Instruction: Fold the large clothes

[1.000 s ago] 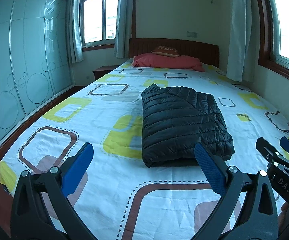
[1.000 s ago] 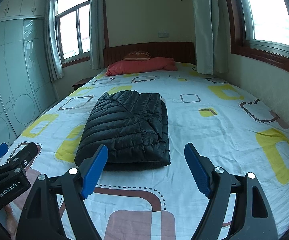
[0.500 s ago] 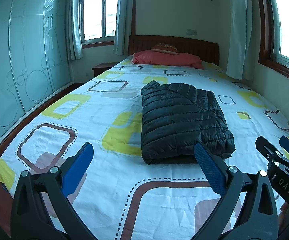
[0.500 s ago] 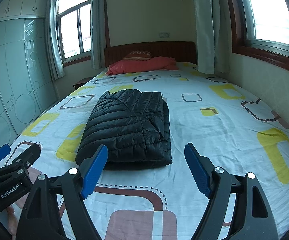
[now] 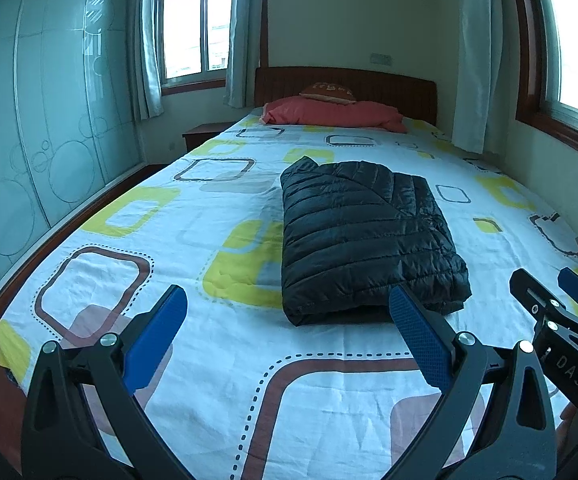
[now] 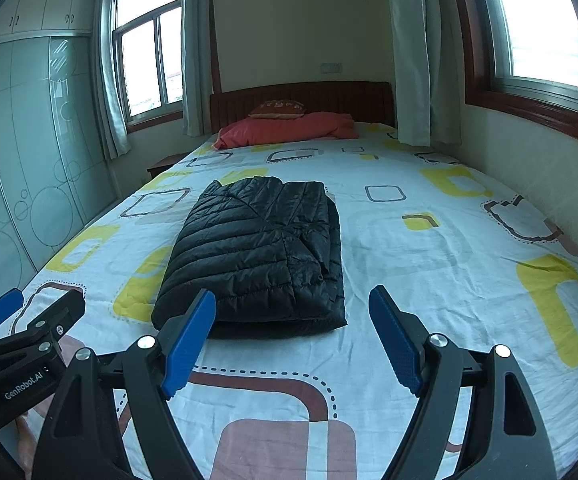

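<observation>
A black quilted down jacket [image 5: 363, 236] lies folded into a neat rectangle on the bed's patterned sheet [image 5: 129, 264]; it also shows in the right wrist view [image 6: 261, 256]. My left gripper [image 5: 287, 304] is open and empty, held above the foot of the bed, short of the jacket's near edge. My right gripper [image 6: 293, 304] is open and empty too, just short of the jacket. Each gripper shows at the edge of the other's view, the right one [image 5: 561, 312] and the left one [image 6: 21, 332].
A red pillow [image 5: 329, 114] and an orange cushion [image 5: 329, 90] lie at the wooden headboard [image 5: 345, 80]. A glass-door wardrobe [image 5: 29, 140] stands left of the bed. A wall with windows [image 6: 549, 160] runs along the right. A nightstand [image 5: 203, 134] stands at the far left.
Both grippers have drawn back and tilted slightly, so the jacket sits a little farther off. The jacket has not moved and both grippers stay open.
</observation>
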Available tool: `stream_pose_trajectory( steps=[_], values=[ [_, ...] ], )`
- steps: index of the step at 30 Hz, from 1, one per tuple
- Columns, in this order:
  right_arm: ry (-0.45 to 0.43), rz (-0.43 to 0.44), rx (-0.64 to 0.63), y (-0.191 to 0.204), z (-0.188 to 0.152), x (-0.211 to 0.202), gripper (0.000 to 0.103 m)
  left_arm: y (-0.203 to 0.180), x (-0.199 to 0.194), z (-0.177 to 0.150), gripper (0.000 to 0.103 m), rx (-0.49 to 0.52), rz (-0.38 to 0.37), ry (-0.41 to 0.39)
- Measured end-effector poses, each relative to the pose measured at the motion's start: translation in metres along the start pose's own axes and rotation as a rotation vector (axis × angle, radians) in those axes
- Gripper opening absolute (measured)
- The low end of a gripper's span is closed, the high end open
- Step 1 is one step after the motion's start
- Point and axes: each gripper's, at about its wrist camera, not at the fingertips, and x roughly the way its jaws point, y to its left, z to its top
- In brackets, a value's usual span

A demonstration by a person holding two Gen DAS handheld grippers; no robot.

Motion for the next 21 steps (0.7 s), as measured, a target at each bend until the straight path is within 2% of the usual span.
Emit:
stream_pose_trajectory(
  steps=[16, 21],
  values=[
    [0.003, -0.001, -0.001, 0.0012, -0.0002, 0.0006, 0.078, -0.0058, 0.0050, -0.0008, 0.101, 0.029, 0.005, 0.017],
    [0.010, 0.000, -0.002, 0.0013, -0.0024, 0.0050, 0.078, -0.0056, 0.0091, -0.0033, 0.101, 0.017, -0.017, 0.037]
  ],
)
